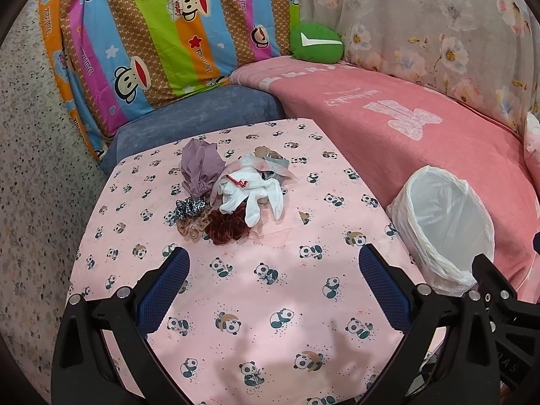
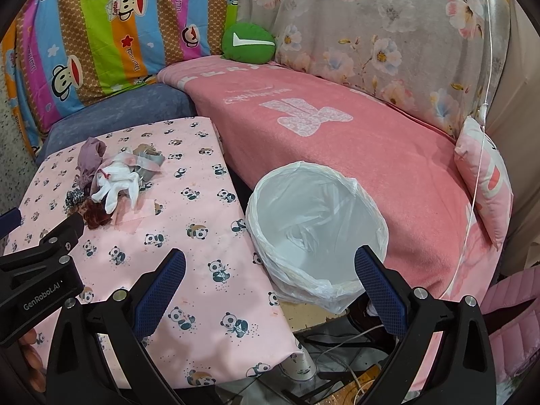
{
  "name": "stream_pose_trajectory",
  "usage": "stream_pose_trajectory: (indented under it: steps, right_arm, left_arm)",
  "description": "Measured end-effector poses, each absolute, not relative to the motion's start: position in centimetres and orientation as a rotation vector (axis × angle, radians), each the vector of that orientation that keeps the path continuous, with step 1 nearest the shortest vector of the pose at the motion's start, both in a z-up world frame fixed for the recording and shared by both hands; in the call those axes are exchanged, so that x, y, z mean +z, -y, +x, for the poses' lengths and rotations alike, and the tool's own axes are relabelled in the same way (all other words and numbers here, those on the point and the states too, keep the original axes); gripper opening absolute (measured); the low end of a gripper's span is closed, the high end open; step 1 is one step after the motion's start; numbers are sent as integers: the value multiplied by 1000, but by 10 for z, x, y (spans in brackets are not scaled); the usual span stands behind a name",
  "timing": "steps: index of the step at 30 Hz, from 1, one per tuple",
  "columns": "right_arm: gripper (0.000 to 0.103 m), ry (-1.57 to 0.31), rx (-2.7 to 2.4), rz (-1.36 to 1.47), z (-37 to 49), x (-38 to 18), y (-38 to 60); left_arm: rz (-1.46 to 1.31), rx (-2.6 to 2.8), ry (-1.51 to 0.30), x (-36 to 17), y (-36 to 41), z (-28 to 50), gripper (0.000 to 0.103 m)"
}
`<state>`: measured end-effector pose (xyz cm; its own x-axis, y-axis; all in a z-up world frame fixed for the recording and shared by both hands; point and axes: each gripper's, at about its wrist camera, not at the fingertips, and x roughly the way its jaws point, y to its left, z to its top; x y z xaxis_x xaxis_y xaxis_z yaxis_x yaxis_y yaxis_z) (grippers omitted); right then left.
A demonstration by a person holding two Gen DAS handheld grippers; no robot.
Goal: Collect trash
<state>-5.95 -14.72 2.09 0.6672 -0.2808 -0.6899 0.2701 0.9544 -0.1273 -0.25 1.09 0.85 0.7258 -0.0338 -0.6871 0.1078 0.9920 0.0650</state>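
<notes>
Trash pile (image 1: 229,192) tangled, bin (image 2: 317,229) base hidden

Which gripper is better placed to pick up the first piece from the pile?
Left. The left gripper is open and faces the pile directly. The right gripper points toward the lined bin.

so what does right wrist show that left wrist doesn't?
Right wrist only: the floor cables under the table edge, a pink pillow, a hanging white cord, and inside the lined bin, nothing but liner.

Left wrist only: the speckled floor.

Both: the pile on the panda cloth, the green cushion, and open jaws.
</notes>
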Motion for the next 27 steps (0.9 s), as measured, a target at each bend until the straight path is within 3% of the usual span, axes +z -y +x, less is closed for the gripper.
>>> stream_pose_trajectory:
  steps: [27]
  right_arm:
    - [98,-782,-314,-20,-60,23,147]
  left_arm:
    - [94,-97,-753,10,-10,-1,96]
